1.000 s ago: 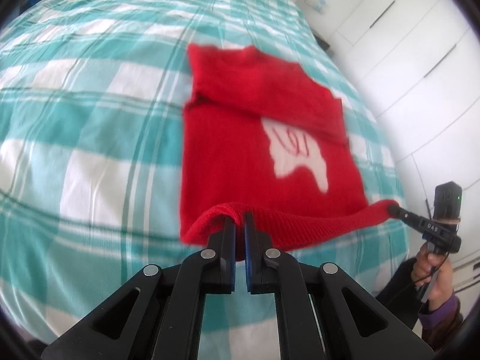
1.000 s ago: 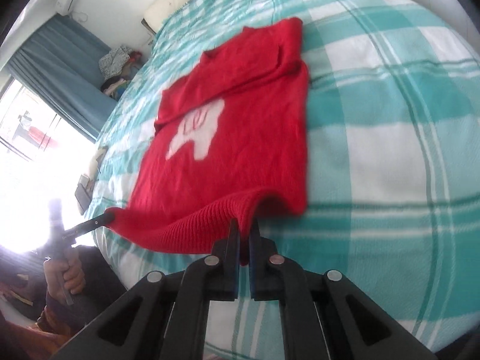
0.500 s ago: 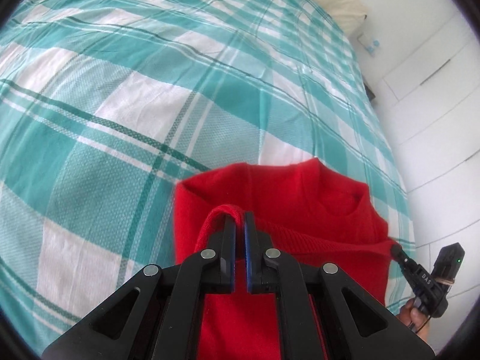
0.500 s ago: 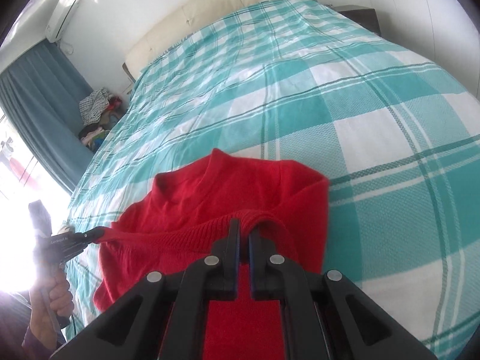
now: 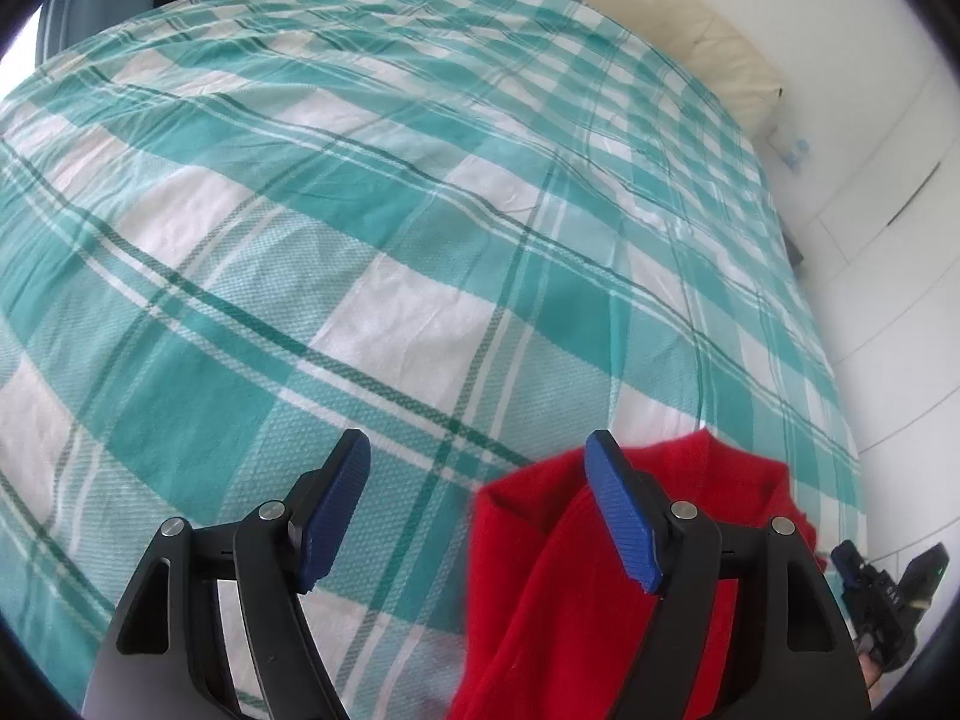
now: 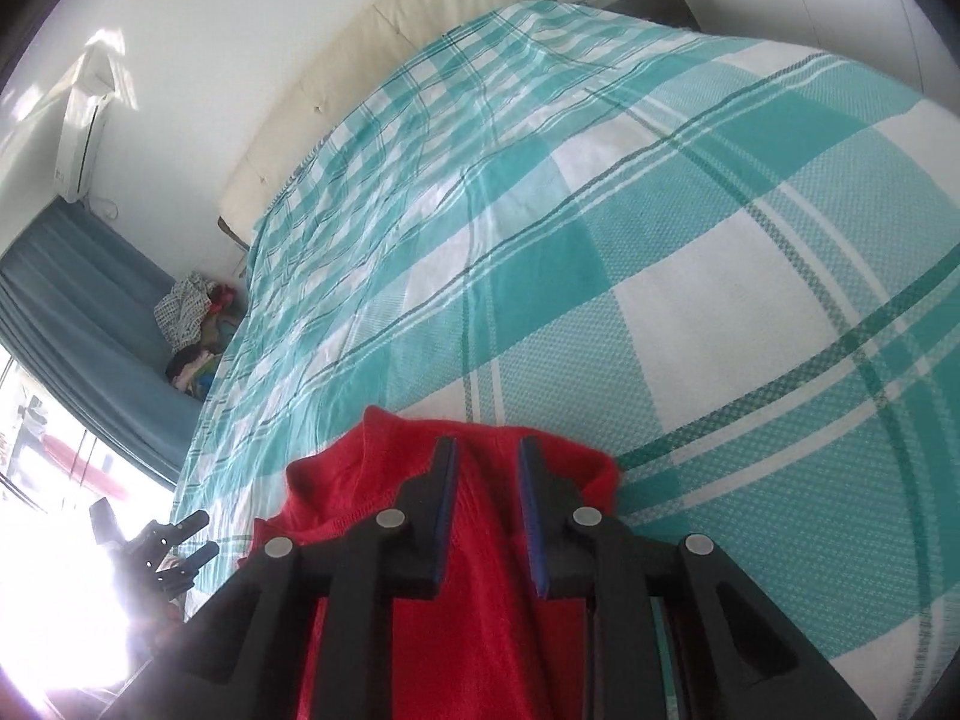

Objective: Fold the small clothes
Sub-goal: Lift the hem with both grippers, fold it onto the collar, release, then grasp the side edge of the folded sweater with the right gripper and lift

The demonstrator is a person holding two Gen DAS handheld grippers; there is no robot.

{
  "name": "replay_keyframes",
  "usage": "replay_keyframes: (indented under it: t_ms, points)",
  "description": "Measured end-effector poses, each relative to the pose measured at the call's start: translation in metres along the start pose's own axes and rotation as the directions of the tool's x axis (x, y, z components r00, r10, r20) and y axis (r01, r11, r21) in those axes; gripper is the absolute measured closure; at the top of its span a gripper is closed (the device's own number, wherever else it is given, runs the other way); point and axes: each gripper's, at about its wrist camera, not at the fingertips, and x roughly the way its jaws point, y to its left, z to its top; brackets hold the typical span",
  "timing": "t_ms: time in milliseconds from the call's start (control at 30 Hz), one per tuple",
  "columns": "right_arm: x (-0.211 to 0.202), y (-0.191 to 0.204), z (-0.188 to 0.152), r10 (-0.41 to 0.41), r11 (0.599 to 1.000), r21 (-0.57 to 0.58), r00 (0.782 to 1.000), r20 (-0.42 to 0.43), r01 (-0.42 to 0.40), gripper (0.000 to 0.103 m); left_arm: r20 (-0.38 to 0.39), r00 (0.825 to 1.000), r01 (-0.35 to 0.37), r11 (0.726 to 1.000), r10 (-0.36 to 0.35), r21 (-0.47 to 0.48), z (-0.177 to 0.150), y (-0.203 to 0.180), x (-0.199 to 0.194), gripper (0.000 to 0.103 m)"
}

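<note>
While both tools (image 5: 477,501) (image 6: 486,504) have just opened, red sweater (image 6: 480,600) lies on bed (image 6: 720,240).

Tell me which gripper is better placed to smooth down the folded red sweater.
Probably the right gripper: its fingers sit directly over the red sweater, slightly parted. The left gripper, wide open, mostly overhangs the checked bedspread, sweater only at its right finger.

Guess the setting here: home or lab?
Most likely a home bedroom: a bed with a teal checked cover, a cream headboard, a wall air conditioner and blue curtains.
</note>
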Motion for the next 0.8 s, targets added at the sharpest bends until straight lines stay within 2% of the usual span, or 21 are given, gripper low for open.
replay_keyframes:
  t_ms: [67,133,200,300,400,533,600,700,800]
  points:
    - [-0.015,0.0,-0.005,-0.022,0.999,-0.047,1.0,-0.004,0.021,0.08,-0.011,1.0,-0.021,0.998,0.022,0.066,-0.022,0.005,-0.015,0.026]
    - [-0.029,-0.002,-0.016,-0.038,0.995,-0.094,0.999,-0.019,0.036,0.072,-0.032,0.999,-0.034,0.993,0.038,0.117,-0.05,0.01,-0.032,0.026]
    - [-0.041,-0.008,-0.031,-0.036,0.992,-0.119,0.999,-0.037,0.032,0.057,-0.061,0.998,-0.02,0.989,0.029,0.145,-0.082,0.015,-0.051,0.025]
    - [-0.053,-0.021,-0.053,-0.013,0.992,-0.123,0.997,-0.071,0.004,0.055,-0.083,0.996,0.027,0.989,-0.016,0.144,-0.125,0.019,-0.078,0.022]
    - [-0.059,-0.031,-0.071,-0.022,0.991,-0.131,0.997,-0.072,0.012,0.055,-0.026,0.999,0.028,0.989,-0.025,0.142,-0.152,0.024,-0.096,0.014]
    - [-0.05,-0.022,-0.067,0.025,0.989,-0.143,0.996,-0.088,-0.038,0.053,0.003,0.998,-0.067,0.988,0.067,0.141,-0.16,0.036,-0.089,0.014]
    - [-0.046,-0.023,-0.065,0.067,0.992,-0.104,0.995,-0.08,-0.075,0.043,0.022,0.997,-0.075,0.988,0.072,0.135,-0.156,0.04,-0.088,0.014]
    - [-0.037,-0.029,-0.065,0.09,0.995,-0.047,0.994,-0.07,-0.093,0.043,0.06,0.996,-0.077,0.989,0.07,0.128,-0.151,0.042,-0.091,0.014]
    - [-0.026,-0.034,-0.065,0.069,0.996,-0.055,0.993,-0.093,-0.074,0.043,0.07,0.995,-0.079,0.987,0.07,0.138,-0.148,0.039,-0.089,0.014]
